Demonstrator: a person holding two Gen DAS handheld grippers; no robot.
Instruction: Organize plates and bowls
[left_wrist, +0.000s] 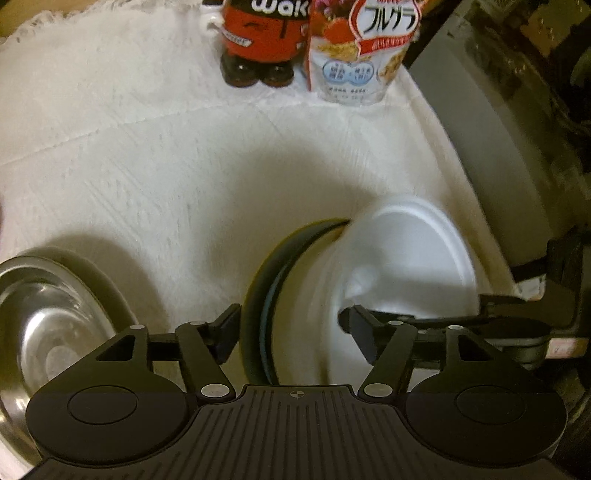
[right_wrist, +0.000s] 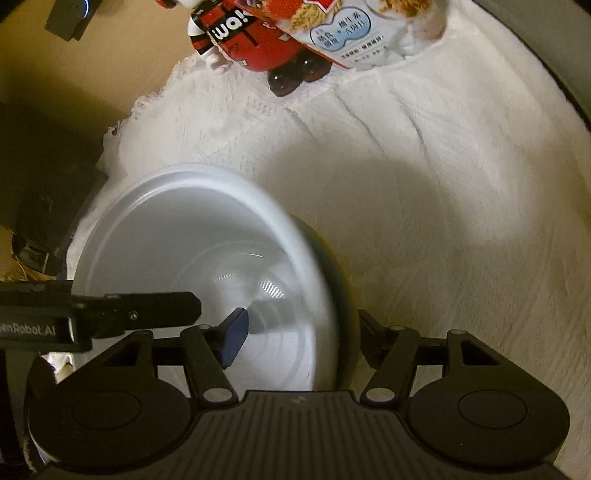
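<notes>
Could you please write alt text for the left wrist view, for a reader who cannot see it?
The left claw straddles a stack of a white bowl on a dark plate, tilted on edge over a white cloth. A steel bowl sits at left; a red figurine and a cereal bag stand behind.

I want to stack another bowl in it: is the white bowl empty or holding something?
Empty: the white bowl shows only bare white inside, with reflections and a gripper finger over its rim.
</notes>
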